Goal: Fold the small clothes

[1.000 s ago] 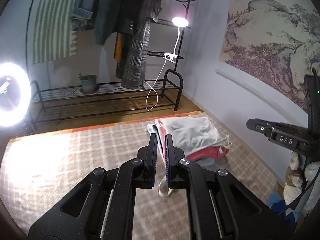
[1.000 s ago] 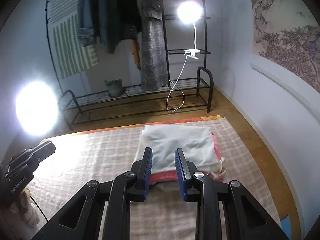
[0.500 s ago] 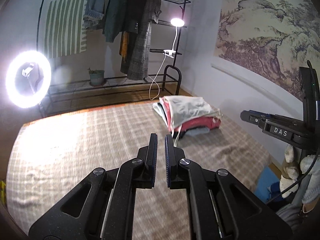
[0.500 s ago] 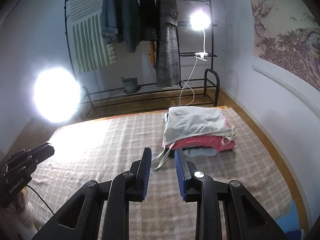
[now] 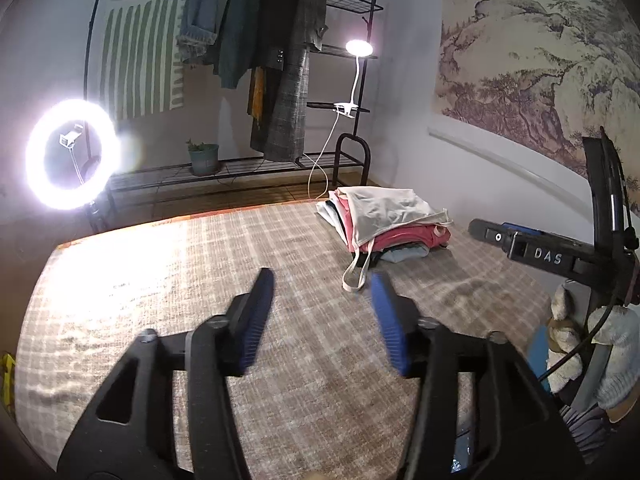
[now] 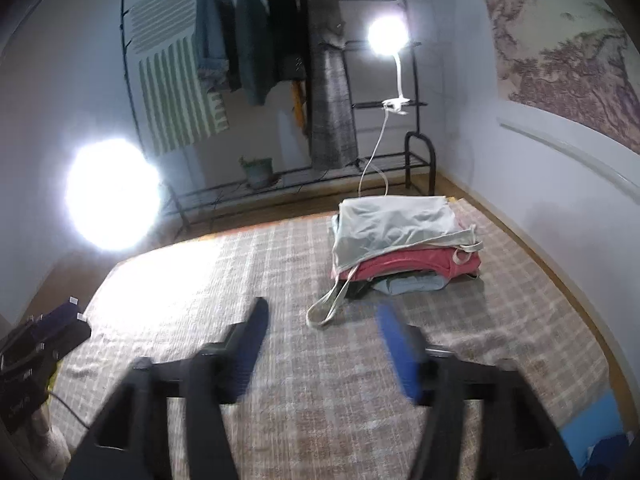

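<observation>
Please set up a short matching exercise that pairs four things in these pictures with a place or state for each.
Things:
1. cream garment
2. red garment
3. left gripper
4. potted plant

Places or states:
A. on the low black rack by the wall
B. open and empty above the checked mat
C. top of the folded stack, a strap loop trailing onto the mat
D. in the stack directly under the top piece

Pairs: 1-C, 2-D, 3-B, 4-A
</observation>
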### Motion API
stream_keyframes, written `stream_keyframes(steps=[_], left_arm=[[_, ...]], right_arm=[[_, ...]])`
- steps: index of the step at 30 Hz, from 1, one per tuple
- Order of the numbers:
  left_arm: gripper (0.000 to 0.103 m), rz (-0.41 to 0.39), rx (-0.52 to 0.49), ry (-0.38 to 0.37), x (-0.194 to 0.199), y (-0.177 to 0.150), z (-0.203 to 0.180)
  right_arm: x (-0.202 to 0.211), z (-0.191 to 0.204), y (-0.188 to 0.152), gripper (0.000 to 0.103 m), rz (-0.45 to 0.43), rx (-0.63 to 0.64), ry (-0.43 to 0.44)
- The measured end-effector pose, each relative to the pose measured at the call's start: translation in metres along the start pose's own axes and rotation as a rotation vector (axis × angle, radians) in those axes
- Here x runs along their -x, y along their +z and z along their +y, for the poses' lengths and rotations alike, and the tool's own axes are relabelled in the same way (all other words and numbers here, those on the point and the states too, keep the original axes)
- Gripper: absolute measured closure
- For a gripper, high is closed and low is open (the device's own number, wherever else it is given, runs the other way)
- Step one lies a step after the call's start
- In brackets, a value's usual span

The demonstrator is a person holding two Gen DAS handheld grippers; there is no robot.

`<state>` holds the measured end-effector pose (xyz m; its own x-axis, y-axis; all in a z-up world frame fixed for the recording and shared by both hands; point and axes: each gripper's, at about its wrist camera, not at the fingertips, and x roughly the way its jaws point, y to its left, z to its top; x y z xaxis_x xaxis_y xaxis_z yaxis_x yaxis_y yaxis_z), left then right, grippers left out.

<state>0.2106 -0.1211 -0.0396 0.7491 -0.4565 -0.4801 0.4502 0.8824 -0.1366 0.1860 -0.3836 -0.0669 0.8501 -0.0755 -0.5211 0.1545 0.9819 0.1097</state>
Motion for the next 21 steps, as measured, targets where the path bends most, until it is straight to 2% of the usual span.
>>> stream_keyframes(steps=[4,5,10,19,21], left_arm=[[0.035,-0.015,-0.012,0.016,0.002,-0.002,0.001],[0.031,-0.017,-0.014,0.019,0.002,-0.003,0.002],[0.022,-0.023,-0.009,0.022,0.004,-0.006,0.005],[0.004,-0.054,-0.043,0.065,0.011,-0.010,0.004],[0.003,-0.063,-0.046,0.080,0.012,-0.010,0.004]], right_arm=[[0.003,0.001,0.000,0.022,-0.028,-0.016,-0.003],[0.004,0.004,0.000,0.018,-0.038,-0.008,-0.009],[0.008,0.019,-0.001,0.000,-0.082,0.044,-0.042],[0.005,0.024,-0.003,0.000,-0.081,0.051,-0.050],[0.005,0.023,-0.003,0.000,-0.084,0.052,-0.051]])
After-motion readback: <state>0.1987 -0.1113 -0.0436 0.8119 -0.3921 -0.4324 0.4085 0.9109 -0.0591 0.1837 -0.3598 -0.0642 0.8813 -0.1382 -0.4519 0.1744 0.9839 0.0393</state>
